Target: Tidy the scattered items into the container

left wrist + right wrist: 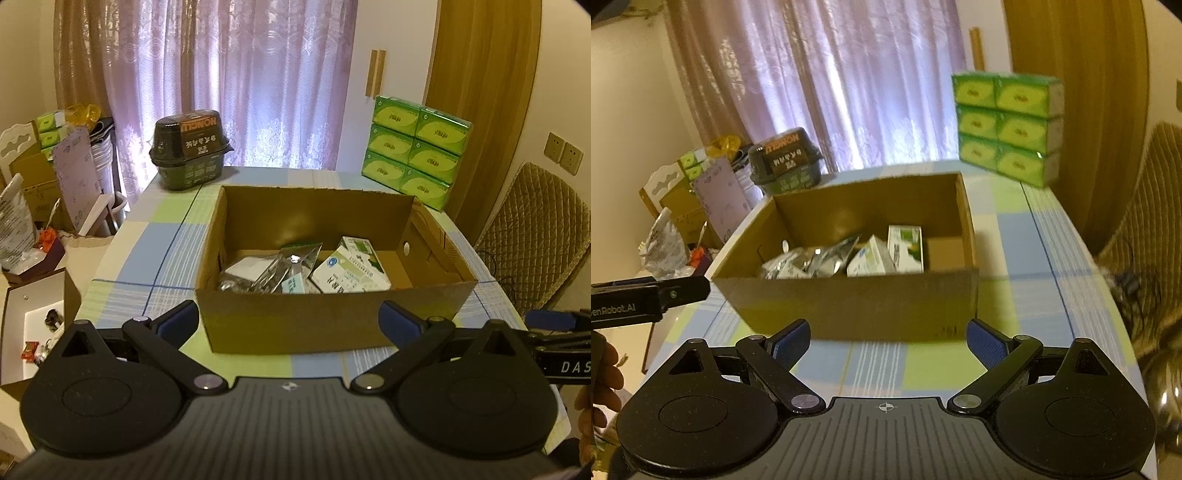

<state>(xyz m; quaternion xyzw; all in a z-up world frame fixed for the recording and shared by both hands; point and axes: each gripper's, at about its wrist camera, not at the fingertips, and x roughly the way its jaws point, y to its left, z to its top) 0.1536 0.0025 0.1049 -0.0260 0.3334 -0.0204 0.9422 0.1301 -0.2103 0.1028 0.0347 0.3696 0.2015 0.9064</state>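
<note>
Far edge of the checked tablecloth (162, 254): black food tub (190, 149) at far left, stack of green tissue packs (415, 151) at far right, both well apart from the cardboard box (295, 317). Curtain (236, 74) behind, quilted chair (535, 236) to the right, clutter off the table's left side.

Box sits mid-table, open top, brown, hole in its right wall. Inside: white-and-green medicine cartons (351, 273) and silvery foil packets (273, 269) heaped at the near left; far right floor bare.

Left gripper (290, 321) jaws wide, empty, just short of the near wall. Right gripper (886, 341) also wide, empty, near that wall. Bare cloth left, right and in front of the box.
</note>
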